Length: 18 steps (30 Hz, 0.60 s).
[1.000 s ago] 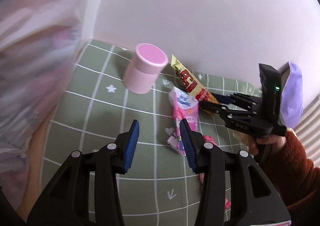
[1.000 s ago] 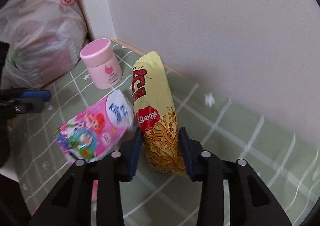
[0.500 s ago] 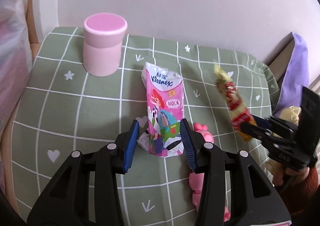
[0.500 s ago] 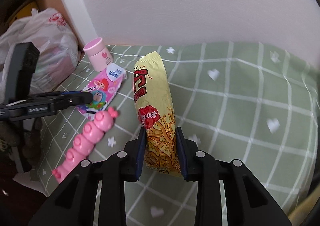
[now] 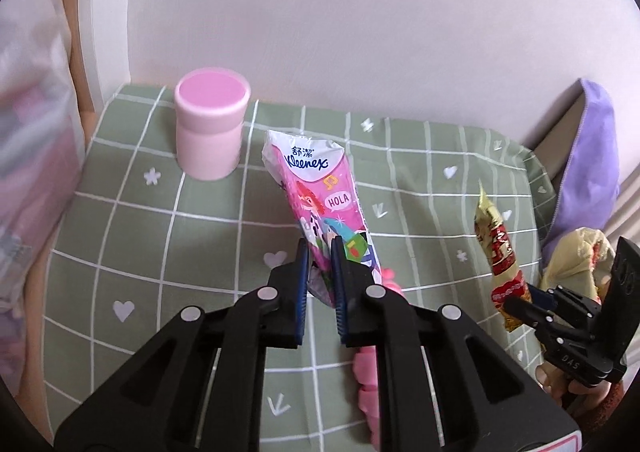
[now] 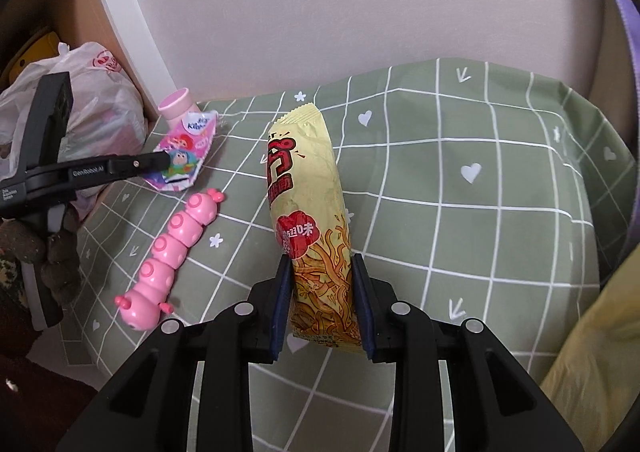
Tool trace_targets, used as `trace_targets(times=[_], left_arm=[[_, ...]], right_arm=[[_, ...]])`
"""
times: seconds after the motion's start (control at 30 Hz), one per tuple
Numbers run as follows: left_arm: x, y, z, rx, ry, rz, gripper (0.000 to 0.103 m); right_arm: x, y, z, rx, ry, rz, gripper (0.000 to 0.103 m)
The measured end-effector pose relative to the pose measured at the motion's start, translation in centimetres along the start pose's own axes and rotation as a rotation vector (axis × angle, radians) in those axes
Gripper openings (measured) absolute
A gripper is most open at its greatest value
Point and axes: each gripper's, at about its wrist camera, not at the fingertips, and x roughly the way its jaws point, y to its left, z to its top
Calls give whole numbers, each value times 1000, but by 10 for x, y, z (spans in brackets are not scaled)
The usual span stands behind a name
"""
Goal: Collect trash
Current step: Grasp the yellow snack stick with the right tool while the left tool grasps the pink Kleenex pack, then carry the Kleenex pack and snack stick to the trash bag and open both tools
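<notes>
Snack packet (image 6: 310, 211) stands lengthwise, away from right claw (image 6: 322, 304) pinching it.

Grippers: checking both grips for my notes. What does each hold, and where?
Left gripper: pink Kleenex tissue pack, lower end. Right gripper: yellow noodle-snack packet, lower end.

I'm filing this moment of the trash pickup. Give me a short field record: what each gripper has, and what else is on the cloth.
surface: green checked cloth
left gripper: jaws have just been closing, now shut on the tissue pack
right gripper: shut on the snack bag
on the cloth: pink jar, upright; pink caterpillar toy, lying flat
beside the cloth: plastic bag
</notes>
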Motion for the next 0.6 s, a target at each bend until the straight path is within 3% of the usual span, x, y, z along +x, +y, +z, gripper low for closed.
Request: trace_targets(times=[0.23, 0.43, 0.6], left_arm=[[-48, -45, 10, 136, -118, -29, 11], [-84, -98, 23, 228, -213, -130, 11], [-103, -163, 29, 329, -265, -265, 11]], right_arm=[[-42, -1, 3, 1, -103, -39, 28], [-99, -7, 4, -4, -216, -137, 28], [-167, -29, -1, 18, -323, -252, 28]])
